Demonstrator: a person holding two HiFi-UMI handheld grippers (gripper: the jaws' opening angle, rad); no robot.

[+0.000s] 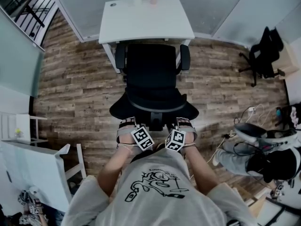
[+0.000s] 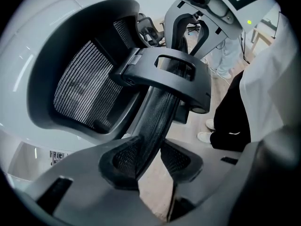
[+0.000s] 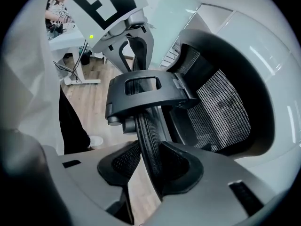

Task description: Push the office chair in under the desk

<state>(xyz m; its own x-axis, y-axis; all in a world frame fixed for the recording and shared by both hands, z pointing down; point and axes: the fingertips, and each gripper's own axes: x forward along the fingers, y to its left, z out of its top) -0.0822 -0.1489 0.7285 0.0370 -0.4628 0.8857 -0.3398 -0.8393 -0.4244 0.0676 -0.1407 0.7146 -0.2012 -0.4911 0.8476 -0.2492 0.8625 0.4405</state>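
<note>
Office chair point(image 1: 151, 74) sits just in front of the desk point(image 1: 146, 20), seat front at the desk's near edge, back turned away from it. Probably rolls easy but it's bulky, and the mesh headrest point(image 1: 153, 108) looks springy. Left gripper point(image 2: 150, 159) and right gripper point(image 3: 150, 166) are both clamped on the headrest's edge, mesh squeezed between the pads.

black through and through, that black mesh office chair point(image 1: 153, 74), its back a fine woven grid. the white rectangular desk point(image 1: 141, 22) was plain, no pattern. brown wood-plank floor point(image 1: 75, 79) ran streaked, light boards against dark. the grey plastic left gripper point(image 2: 149, 160) and grey plastic right gripper point(image 3: 149, 163) had black pads point(image 2: 120, 161). their marker cubes point(image 1: 142, 138) showed black squares on white. the white t-shirt point(image 1: 155, 192) carried a black line drawing.
</note>
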